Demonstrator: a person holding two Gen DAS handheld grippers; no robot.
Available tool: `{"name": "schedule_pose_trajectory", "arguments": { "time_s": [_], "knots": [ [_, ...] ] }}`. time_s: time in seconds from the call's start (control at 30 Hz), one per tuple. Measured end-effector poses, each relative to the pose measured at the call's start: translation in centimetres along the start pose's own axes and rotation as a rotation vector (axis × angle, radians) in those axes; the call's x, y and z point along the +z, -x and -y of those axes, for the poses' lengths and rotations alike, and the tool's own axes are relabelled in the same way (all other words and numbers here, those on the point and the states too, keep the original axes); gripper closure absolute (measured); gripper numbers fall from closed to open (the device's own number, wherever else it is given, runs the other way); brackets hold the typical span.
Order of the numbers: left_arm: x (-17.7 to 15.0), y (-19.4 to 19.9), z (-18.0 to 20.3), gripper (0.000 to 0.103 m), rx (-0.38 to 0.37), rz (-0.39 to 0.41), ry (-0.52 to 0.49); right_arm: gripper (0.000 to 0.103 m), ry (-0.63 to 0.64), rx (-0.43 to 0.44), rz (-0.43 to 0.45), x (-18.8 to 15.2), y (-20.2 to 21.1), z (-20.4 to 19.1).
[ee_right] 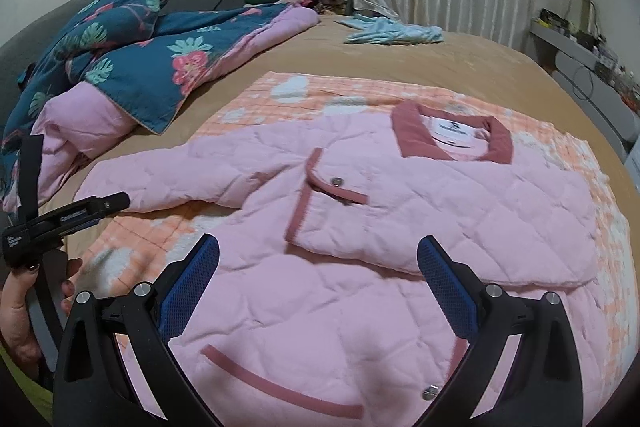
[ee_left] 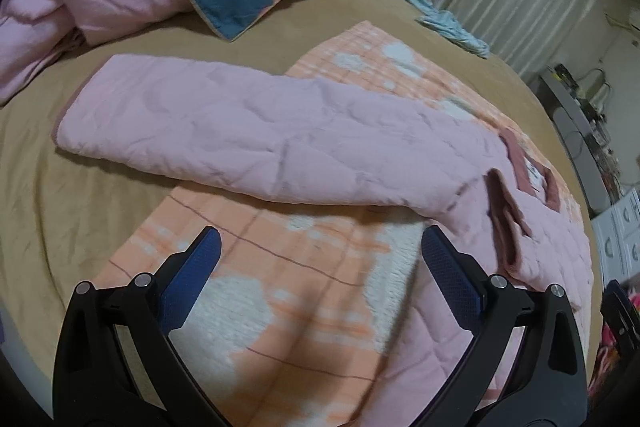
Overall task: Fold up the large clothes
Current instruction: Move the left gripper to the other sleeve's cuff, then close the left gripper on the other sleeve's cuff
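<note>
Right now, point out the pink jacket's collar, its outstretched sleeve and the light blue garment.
pink jacket's collar [ee_right: 416, 141], right wrist view, on the dark pink band's left side.
outstretched sleeve [ee_left: 224, 131], left wrist view, mid-length on the quilted fabric.
light blue garment [ee_right: 394, 31], right wrist view, its crumpled middle.

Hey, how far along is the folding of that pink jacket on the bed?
Early stage. Done: the pink quilted jacket lies spread front-up on the orange blanket. In hand: nothing; the left gripper and right gripper are both open above it. Left: the sleeve is extended sideways, unfolded, and the body is unfolded too.
</note>
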State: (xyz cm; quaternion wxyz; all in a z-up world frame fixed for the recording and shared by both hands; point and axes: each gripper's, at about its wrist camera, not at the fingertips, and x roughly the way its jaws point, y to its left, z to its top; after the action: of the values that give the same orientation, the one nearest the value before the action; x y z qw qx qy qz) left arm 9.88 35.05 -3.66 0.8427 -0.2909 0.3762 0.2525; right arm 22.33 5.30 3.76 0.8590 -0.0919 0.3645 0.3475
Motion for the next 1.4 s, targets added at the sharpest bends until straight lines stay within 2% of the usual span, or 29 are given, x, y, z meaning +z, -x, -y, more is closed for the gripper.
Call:
{"name": "schedule_pose_trajectory", "arguments": {
  "time_s": [0.4, 0.6, 0.8, 0.97, 1.4],
  "knots": [
    [2.4, -1.5, -5.0, 0.009, 0.094, 0.016, 0.168, 0.004, 0.053, 0.034, -0.036, 1.6, -3.7, -4.9],
    [3.3, -2.3, -8.4, 0.009, 0.18, 0.035, 0.275, 0.004, 0.086, 0.037, -0.045, 2.5, -4.9, -6.9],
    [3.0, -4.1, -12.7, 0.009, 0.227, -0.021, 0.448, 0.004, 0.094, 0.064, -0.053, 2.4, -5.8, -8.2],
    [3.5, -4.5, -14.5, 0.009, 0.251, 0.015, 0.496, 0.004, 0.076, 0.056, -0.053, 2.0, -6.2, -7.5],
    [3.6, -4.4, -16.5, 0.009, 0.23, 0.062, 0.62, 0.004, -0.034, 0.026, -0.049, 1.5, -6.6, -2.6]
  ]
}}
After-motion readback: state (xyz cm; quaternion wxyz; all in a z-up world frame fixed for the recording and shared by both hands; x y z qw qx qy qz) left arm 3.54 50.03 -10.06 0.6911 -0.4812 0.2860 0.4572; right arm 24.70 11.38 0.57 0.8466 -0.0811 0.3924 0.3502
